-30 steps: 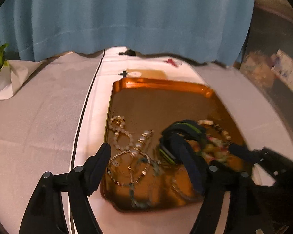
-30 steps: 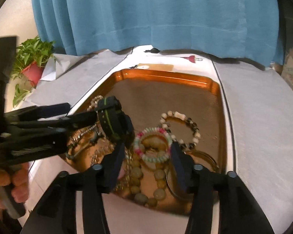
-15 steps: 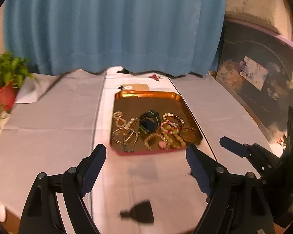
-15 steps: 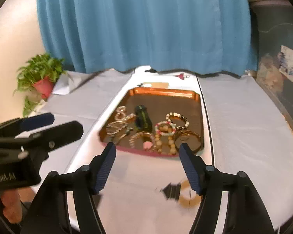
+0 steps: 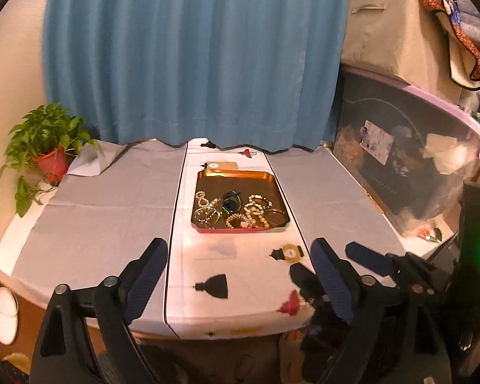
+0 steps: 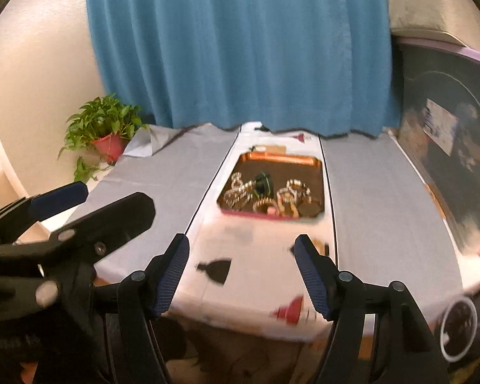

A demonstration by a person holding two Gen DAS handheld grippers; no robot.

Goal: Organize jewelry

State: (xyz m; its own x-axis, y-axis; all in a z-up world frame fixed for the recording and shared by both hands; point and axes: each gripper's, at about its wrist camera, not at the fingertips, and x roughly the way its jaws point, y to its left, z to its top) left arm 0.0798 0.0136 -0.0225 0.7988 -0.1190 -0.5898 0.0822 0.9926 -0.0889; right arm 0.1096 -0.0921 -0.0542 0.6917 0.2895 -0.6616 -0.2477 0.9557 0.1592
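Observation:
An orange tray (image 5: pixel 236 172) sits on the white middle strip of the table and holds several beaded bracelets (image 5: pixel 256 212) and a dark green-striped band (image 5: pixel 232 200). My left gripper (image 5: pixel 238 256) hangs well back from the tray, above the table's near edge; its jaws are opening and nothing is between them. In the right wrist view the tray (image 6: pixel 278 157) and jewelry (image 6: pixel 272 195) look blurred. My right gripper (image 6: pixel 240 245) is open and empty, equally far back. The left gripper (image 6: pixel 113 196) shows at that view's left edge.
A potted plant (image 5: pixel 48 150) stands at the table's far left corner, in front of a blue curtain (image 5: pixel 192 64). Grey cloths (image 5: pixel 105 211) flank the white strip (image 5: pixel 227 265). A dark storage bin (image 5: pixel 409 172) stands along the right side.
Both grippers have drawn back and up from the tray, which now looks small and far. The dark band seen at the left gripper's fingertips now lies in the tray. Both pairs of jaws stand wider.

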